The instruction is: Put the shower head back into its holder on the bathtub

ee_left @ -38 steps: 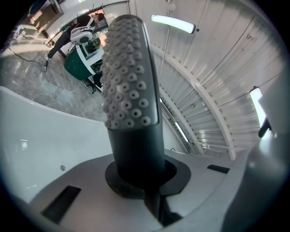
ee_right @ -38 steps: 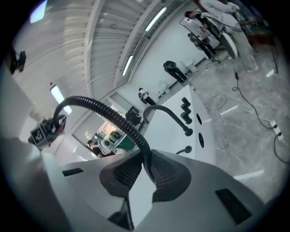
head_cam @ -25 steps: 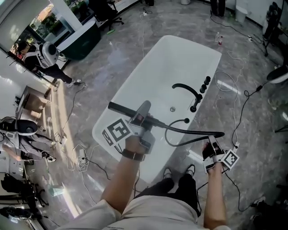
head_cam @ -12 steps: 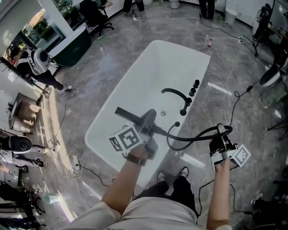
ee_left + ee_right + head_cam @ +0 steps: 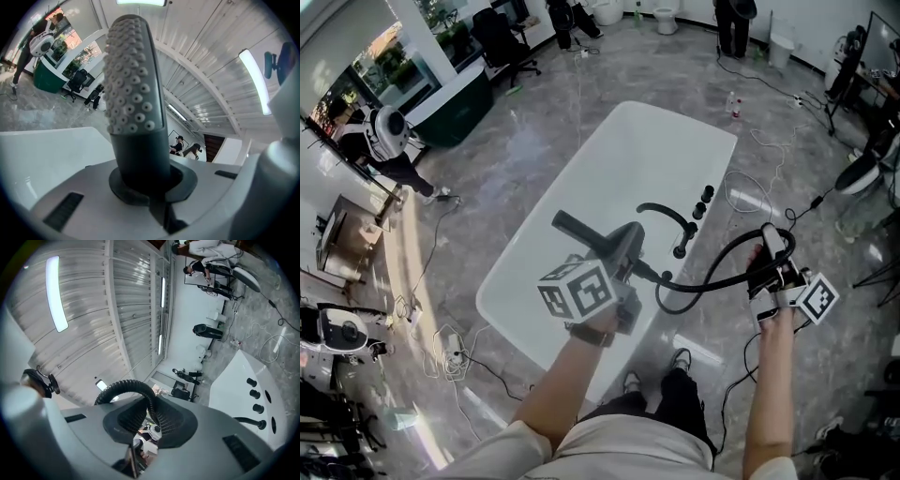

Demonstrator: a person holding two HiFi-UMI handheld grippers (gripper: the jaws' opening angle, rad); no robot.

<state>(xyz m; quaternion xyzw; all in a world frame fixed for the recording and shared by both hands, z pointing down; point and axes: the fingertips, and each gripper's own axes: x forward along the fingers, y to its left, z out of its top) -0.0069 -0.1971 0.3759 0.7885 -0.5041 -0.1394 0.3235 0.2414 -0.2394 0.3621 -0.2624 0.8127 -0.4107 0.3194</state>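
1. The shower head point(image 5: 581, 232) is up in the air over the near half of the bathtub point(image 5: 581, 169). It lies roughly level, and its dark nozzle end points toward the tub's far-left side.
2. The left claw point(image 5: 626, 251) holds it by the handle, with the jaws nearly together and clamped on the dark shaft. In the left gripper view the studded spray face rises straight out from between them.
3. The black ribbed hose point(image 5: 712, 272) leaves the handle just behind that claw. It dips in a loop over the tub's right rim and climbs to the right.
4. The right claw point(image 5: 769, 246) grips the hose at a moderate width, out past the tub's right edge. In the right gripper view the hose arches up out of the padded jaws.
5. On the tub's right rim stand a curved black spout point(image 5: 661, 211) and a row of black knobs point(image 5: 705, 197). The shower head touches neither.
6. Cables point(image 5: 750, 192) trail over the grey marble floor point(image 5: 516, 141) around the tub.
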